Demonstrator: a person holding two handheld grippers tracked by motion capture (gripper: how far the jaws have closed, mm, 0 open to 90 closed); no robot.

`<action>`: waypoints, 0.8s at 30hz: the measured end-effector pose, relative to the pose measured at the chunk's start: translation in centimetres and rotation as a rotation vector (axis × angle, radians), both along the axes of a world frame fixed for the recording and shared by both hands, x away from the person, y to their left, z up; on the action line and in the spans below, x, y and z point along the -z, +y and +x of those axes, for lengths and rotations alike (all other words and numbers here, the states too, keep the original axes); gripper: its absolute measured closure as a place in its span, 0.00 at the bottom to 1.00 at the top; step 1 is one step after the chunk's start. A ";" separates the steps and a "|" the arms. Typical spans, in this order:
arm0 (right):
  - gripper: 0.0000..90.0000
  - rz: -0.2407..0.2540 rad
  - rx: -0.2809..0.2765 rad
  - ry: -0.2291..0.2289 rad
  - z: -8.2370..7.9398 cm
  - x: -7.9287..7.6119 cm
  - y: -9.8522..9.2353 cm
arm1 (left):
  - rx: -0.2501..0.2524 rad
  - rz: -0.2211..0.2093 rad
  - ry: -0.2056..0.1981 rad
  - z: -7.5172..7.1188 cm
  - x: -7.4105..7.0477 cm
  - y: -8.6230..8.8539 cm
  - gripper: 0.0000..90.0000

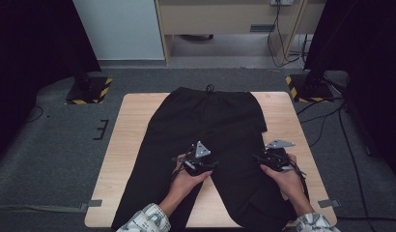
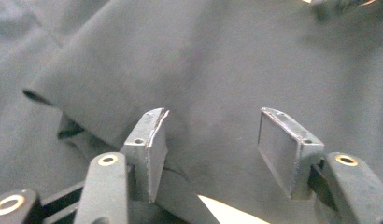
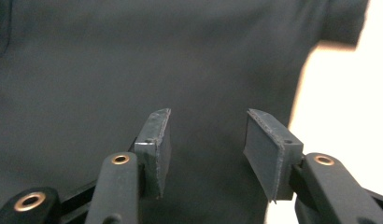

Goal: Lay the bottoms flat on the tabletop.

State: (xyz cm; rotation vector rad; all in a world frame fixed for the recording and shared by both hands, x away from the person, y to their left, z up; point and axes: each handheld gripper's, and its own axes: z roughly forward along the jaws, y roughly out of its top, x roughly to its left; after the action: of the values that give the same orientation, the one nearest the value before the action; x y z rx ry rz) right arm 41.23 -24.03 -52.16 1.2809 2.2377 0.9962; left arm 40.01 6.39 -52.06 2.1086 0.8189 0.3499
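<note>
Black trousers (image 1: 205, 140) lie flat on the worktop (image 1: 133, 125), waistband at the far edge, both legs running toward the person; the right leg is the one between the two hands.

Left tongs (image 1: 198, 164) sit over the inner edge of that leg near the crotch; in the left gripper view the jaws stand apart, pads (image 2: 150, 149) bare, cloth beneath them but not pinched; released.

Right tongs (image 1: 273, 158) sit at the outer edge of the same leg; in the right gripper view the jaws stand apart above the fabric, nothing clamped; released.

Risks, in my judgement: closing from this height may catch the top layer alone, so the leg would peel apart rather than lift whole; uneven bites at the two edges would skew any fold; dark cloth hides the seam edge, inviting a miss.
</note>
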 end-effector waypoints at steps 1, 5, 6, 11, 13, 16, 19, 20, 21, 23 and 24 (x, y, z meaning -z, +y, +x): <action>0.56 -0.018 -0.015 0.025 -0.3 0.3 0.1 | 0.010 0.004 0.008 -0.2 0.0 -0.1 0.47; 0.55 -0.044 -0.023 0.039 -1.1 0.6 -0.1 | 0.046 0.039 0.027 -0.7 0.6 -0.9 0.47; 0.56 -0.044 -0.024 0.040 -1.4 0.6 -0.1 | 0.046 0.039 0.027 -0.7 0.6 -0.9 0.47; 0.57 -0.043 -0.038 0.037 -4.2 0.6 -0.4 | 0.084 0.082 0.021 -1.7 1.1 -1.7 0.47; 0.57 -0.044 -0.038 0.046 -5.6 0.4 -0.4 | 0.105 0.084 0.026 -2.3 1.0 -1.9 0.47; 0.57 -0.054 -0.051 0.062 -7.9 0.3 -0.6 | 0.143 0.095 0.026 -3.5 0.9 -2.4 0.45; 0.57 -0.076 -0.065 0.090 -9.8 -0.1 -0.9 | 0.168 0.087 0.028 -4.4 1.0 -3.0 0.45; 0.57 -0.080 -0.066 0.097 -10.1 -0.1 -1.0 | 0.182 0.084 0.033 -4.7 0.9 -3.2 0.45; 0.57 -0.086 -0.064 0.105 -10.6 -0.2 -1.2 | 0.189 0.081 0.035 -4.9 1.0 -3.4 0.44; 0.57 -0.088 -0.059 0.117 -11.2 -0.3 -1.4 | 0.208 0.079 0.033 -5.2 1.0 -3.7 0.43; 0.57 -0.097 -0.070 0.118 -11.4 -0.4 -1.6 | 0.215 0.080 0.033 -5.3 1.0 -3.8 0.43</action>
State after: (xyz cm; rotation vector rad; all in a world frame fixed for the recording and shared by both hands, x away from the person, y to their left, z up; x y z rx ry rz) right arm 29.83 -25.59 -51.76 1.2569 2.4034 0.8451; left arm 34.71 2.61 -53.02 2.2573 0.5977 0.2375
